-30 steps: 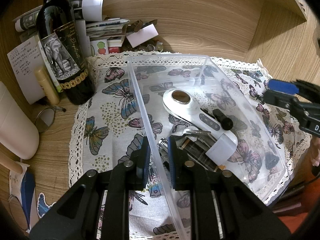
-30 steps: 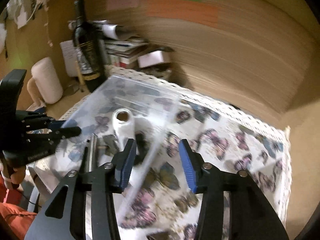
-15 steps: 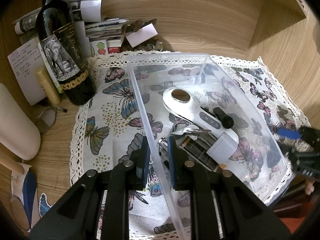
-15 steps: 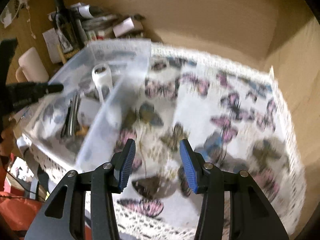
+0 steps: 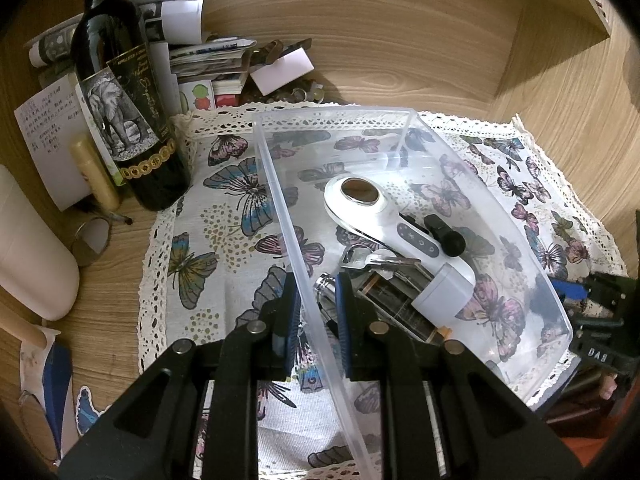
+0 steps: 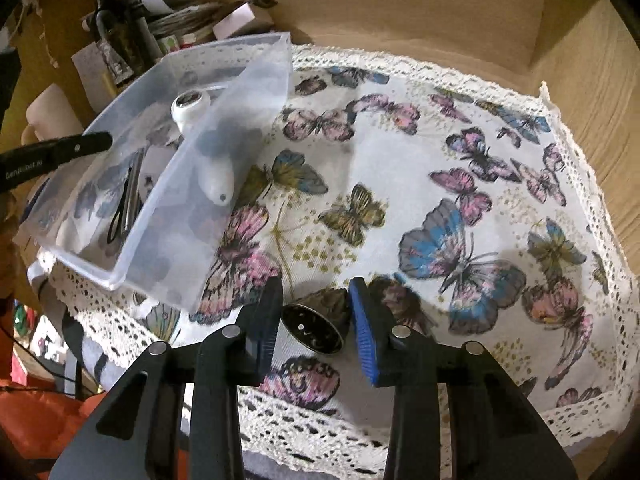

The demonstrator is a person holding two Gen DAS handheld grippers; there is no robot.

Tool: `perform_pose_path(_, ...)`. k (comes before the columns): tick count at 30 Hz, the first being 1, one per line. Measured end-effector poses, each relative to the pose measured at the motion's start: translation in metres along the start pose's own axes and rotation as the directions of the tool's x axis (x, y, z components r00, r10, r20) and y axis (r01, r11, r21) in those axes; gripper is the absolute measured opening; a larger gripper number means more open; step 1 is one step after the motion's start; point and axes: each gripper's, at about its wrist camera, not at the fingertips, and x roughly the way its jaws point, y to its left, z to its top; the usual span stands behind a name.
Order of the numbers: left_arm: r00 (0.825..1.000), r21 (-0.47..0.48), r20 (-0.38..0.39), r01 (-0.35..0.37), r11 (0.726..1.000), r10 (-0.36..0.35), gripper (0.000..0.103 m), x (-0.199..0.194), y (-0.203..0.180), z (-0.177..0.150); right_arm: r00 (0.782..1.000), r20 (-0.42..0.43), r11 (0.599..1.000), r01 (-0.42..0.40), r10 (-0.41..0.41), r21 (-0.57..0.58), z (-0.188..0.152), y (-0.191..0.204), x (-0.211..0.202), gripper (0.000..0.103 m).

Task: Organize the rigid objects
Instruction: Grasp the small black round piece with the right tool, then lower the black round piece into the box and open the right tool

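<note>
A clear plastic box sits on a butterfly cloth. In it lie a white handheld device, keys, a black capped piece and a dark glass item. My left gripper is shut on the box's left wall. My right gripper is open, its fingers on either side of a small dark metal cup lying on its side on the cloth, near the front edge.
A wine bottle, papers and cards, a white mug and a lip balm crowd the back left. Wooden walls enclose the back and right. The cloth's lace edge hangs over the front.
My right gripper has swung from the box down to the cloth's front edge and now straddles the metal cup. My left gripper has held still on the box wall.
</note>
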Motion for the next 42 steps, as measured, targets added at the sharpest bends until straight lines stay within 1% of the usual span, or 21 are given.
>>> perform_pose_path(7, 1.000, -0.003, -0.001, 0.004, 1.000, -0.004, 0.016, 0.000, 0.000, 0.000, 0.996, 0.079, 0.999, 0.036, -0.033, -0.028, 0.032, -0.002, -0.017, 0.031)
perform_pose_path(11, 1.000, -0.004, -0.002, 0.005, 1.000, -0.005, 0.016, 0.000, 0.000, 0.000, 0.991, 0.129, 0.997, 0.043, -0.035, -0.059, 0.053, 0.002, -0.024, 0.031)
perform_pose_path(17, 1.000, -0.012, -0.002, 0.008, 1.000, -0.008, 0.016, 0.000, 0.002, 0.000, 0.979, 0.202, 0.992, 0.017, 0.008, -0.123, 0.085, 0.017, -0.032, 0.031)
perform_pose_path(21, 1.000, -0.016, -0.002, 0.011, 1.000, -0.011, 0.016, 0.000, 0.003, 0.000, 0.973, 0.224, 0.985, -0.008, 0.047, -0.171, 0.102, 0.032, -0.031, 0.031)
perform_pose_path(27, 1.000, -0.017, -0.002, 0.011, 1.000, -0.011, 0.016, 0.000, 0.003, 0.000, 0.973, 0.202, 0.967, -0.059, 0.111, -0.249, 0.117, 0.059, -0.017, 0.031)
perform_pose_path(31, 1.000, -0.019, -0.003, 0.012, 1.000, -0.012, 0.016, 0.000, 0.003, 0.000, 0.978, 0.161, 0.952, -0.078, 0.131, -0.297, 0.121, 0.075, -0.004, 0.031)
perform_pose_path(37, 1.000, -0.024, -0.002, 0.014, 1.000, -0.014, 0.016, 0.001, 0.003, 0.002, 0.983, 0.091, 0.938, -0.121, 0.158, -0.326, 0.125, 0.086, 0.017, 0.031)
perform_pose_path(42, 1.000, -0.023, -0.004, 0.011, 1.000, -0.011, 0.016, 0.000, 0.003, 0.003, 0.984, 0.047, 0.933, -0.149, 0.174, -0.326, 0.124, 0.089, 0.029, 0.031)
